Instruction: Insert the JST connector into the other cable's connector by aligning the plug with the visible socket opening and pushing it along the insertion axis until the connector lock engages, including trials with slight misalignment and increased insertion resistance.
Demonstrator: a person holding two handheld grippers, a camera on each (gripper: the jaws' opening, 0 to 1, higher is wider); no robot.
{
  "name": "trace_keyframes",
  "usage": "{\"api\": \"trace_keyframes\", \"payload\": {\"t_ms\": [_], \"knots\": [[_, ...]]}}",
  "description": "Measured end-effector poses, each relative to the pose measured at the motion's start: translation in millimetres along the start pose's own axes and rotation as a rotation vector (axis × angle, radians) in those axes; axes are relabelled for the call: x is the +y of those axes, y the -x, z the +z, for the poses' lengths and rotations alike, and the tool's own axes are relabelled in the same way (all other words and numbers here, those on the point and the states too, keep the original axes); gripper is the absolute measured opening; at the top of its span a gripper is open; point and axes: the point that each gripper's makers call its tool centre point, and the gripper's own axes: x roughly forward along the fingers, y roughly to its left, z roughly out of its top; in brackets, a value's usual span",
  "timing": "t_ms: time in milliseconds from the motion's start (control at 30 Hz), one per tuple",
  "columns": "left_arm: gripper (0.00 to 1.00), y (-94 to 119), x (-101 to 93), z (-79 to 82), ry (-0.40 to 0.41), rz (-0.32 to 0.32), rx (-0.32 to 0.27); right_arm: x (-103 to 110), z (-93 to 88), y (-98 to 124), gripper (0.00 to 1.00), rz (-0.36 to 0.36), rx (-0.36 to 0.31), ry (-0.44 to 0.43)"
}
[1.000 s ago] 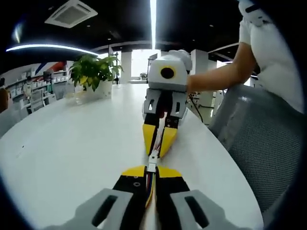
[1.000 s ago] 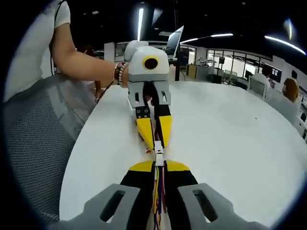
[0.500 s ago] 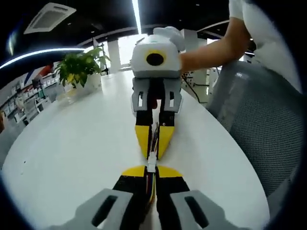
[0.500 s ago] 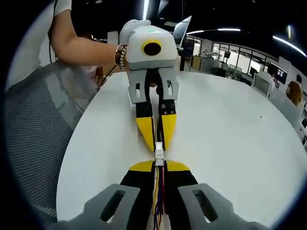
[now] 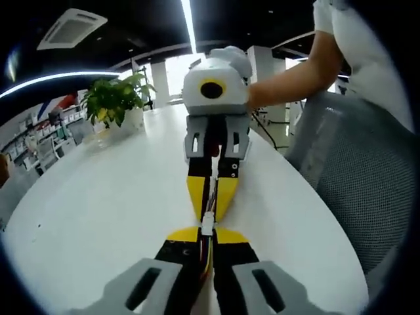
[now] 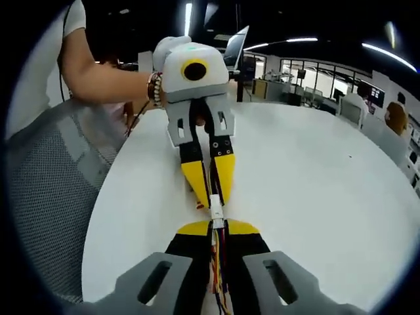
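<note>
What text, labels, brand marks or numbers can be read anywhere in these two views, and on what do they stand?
None can be read.
Left gripper, right gripper and white connectors: no print visible.
Far wall panels in the left gripper view: coloured shapes, too small and blurred to read.
White table: no markings seen.

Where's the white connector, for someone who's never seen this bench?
On the white table, find the two yellow-tipped grippers meeting nose to nose: left gripper and right gripper. The connector is the small white plastic block between their tips, coloured wires running back from it. Everything beside it is yellow or black.
</note>
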Motion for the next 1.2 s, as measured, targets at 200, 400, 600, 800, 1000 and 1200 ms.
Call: {"api": "trace_keyframes", "payload": {"t_ms": [200, 400, 600, 800, 1000, 1200], "knots": [[0.0, 4.4, 5.3, 2.6, 0.016, 0.024, -0.02, -4.6, 6.4, 0.4, 0.04, -0.023, -0.028, 0.055], [0.0, 7.6, 13.6, -0.1, 0.04, 0.062, -0.039, -9.6, 9.1, -0.5, 0.04, -0.052, -0.07, 0.041], [0.0, 7.3, 21.4, -3.4, 0.057, 0.107, -0.032, -18.4, 8.9, -5.1, 0.04, -0.11, -0.091, 0.026], [0.0, 2.3, 30.0, -19.2, 0.059, 0.15, 0.022, -24.9, 1.0, -15.0, 0.05, -0.152, -0.067, 0.032], [0.01, 0.2, 36.2, -32.7, 0.064, 0.186, 0.076, -30.1, -3.9, -24.2, 0.05, -0.195, -0.06, 0.034], [0.01, 0.5, 39.3, -35.5, 0.074, 0.205, 0.087, -33.5, -4.8, -22.8, 0.06, -0.211, -0.077, 0.007]]}}
